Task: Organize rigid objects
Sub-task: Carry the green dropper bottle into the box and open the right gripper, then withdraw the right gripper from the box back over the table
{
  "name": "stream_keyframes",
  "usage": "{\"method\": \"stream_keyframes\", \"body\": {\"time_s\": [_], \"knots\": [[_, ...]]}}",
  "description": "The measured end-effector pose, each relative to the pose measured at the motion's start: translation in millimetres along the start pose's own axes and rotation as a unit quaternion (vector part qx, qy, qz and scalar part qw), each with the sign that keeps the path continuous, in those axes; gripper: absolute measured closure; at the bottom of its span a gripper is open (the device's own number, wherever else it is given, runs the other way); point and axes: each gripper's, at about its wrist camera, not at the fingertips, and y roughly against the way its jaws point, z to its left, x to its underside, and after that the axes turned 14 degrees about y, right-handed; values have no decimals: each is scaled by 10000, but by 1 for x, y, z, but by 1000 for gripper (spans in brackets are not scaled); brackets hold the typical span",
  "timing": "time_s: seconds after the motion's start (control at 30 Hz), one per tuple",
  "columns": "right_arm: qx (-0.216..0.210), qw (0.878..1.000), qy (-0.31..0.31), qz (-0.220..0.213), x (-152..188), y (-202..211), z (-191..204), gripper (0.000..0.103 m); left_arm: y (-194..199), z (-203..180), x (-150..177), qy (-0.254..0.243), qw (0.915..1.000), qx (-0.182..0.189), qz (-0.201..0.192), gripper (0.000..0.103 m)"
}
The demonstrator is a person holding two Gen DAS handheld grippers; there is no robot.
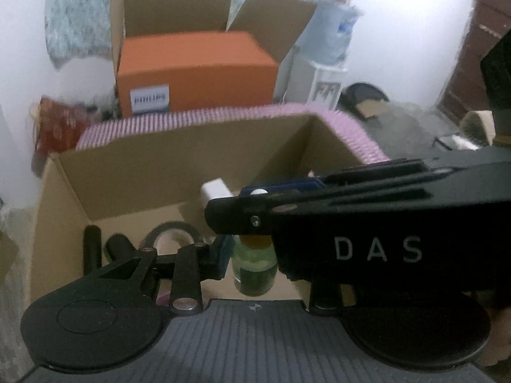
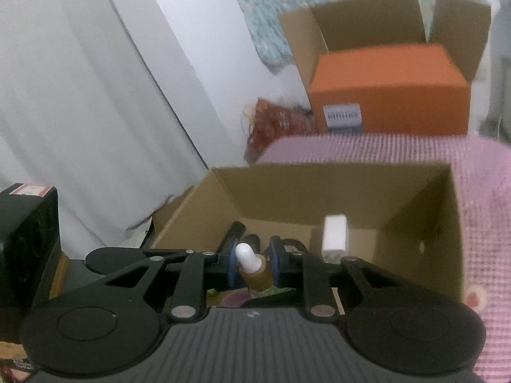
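So the right gripper [image 2: 254, 266] is clamped on the amber collar of a little dropper bottle [image 2: 255, 276], its white rubber bulb poking up between the blue pads [image 2: 230, 266]. In the left wrist view we see that same bottle's greenish glass body [image 1: 254, 271] hanging under the right gripper's black body, which cuts across the frame from the right and hides most of what our left gripper [image 1: 242, 255] is doing. Its one visible blue pad [image 1: 225, 253] sits right beside the glass, but we can't tell if the jaws are actually gripping it.

Both grippers are over the open cardboard box [image 2: 319, 191], with the bottle held above its floor. Inside we've got a roll of dark tape [image 1: 172, 234] lying flat, two black cylinder-ish things [image 1: 92, 245] leaning at the near left, and a white rectangular block [image 2: 334, 233] standing toward the back. There's something purple and a bit of green low down by the near wall, too blurry to name.

The box sits on a pink textured mat [image 2: 479, 223]. Behind that is an orange Philips box [image 1: 194, 70] tucked inside a bigger open carton [image 1: 172, 9], a red patterned bag [image 1: 57, 127] to its left, and a water cooler jug [image 1: 332, 35] to the right. A black speaker-like box [image 2: 28, 242] sits at the far left of the right wrist view.
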Motion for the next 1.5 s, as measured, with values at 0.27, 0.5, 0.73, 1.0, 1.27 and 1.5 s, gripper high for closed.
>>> {"method": "stream_keyframes", "body": {"time_s": [0.27, 0.5, 0.73, 1.0, 1.27, 1.5], "knots": [[-131, 9988, -347, 325, 10, -33, -20, 79, -26, 10, -4, 188, 9990, -245, 319, 71], [-182, 9983, -406, 368, 13, -37, -23, 79, -28, 13, -4, 232, 9987, -311, 323, 74], [-195, 9983, -459, 302, 12, -29, -20, 78, -20, 9, -3, 223, 9990, -323, 231, 70], [-10, 9976, -599, -356, 22, 36, -3, 53, 26, -2, 11, 162, 9996, -69, -210, 30], [261, 9931, -611, -966, 48, 114, 31, 17, 87, -7, 51, 132, 9977, 402, -535, 10], [497, 9921, -507, -1034, 71, 141, 63, 0, 119, -9, 89, -158, 9957, 590, -695, 3]]}}
